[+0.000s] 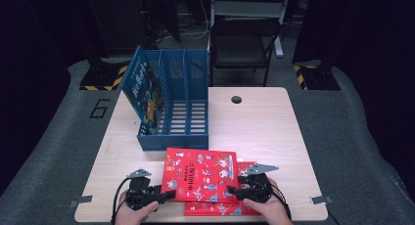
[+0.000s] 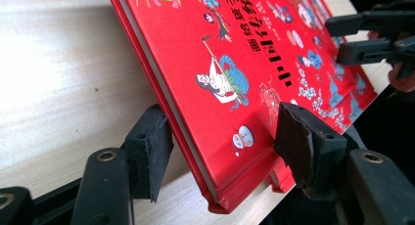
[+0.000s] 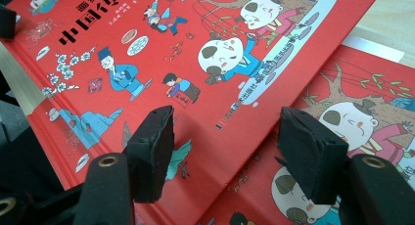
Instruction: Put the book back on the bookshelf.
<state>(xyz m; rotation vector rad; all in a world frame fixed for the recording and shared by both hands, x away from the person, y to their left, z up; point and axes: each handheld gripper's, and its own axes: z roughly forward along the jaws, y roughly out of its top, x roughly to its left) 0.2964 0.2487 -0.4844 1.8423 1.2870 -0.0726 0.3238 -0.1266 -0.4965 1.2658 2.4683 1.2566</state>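
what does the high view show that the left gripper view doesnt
High view alone: a blue slotted plastic file rack standing at the back of the pale wooden table, with a blue picture book leaning in its left slot, and a black chair beyond. Left gripper view alone: the top red illustrated hardcover book's raised spine edge between the left gripper's fingers. Both: that book, the table, the right gripper.
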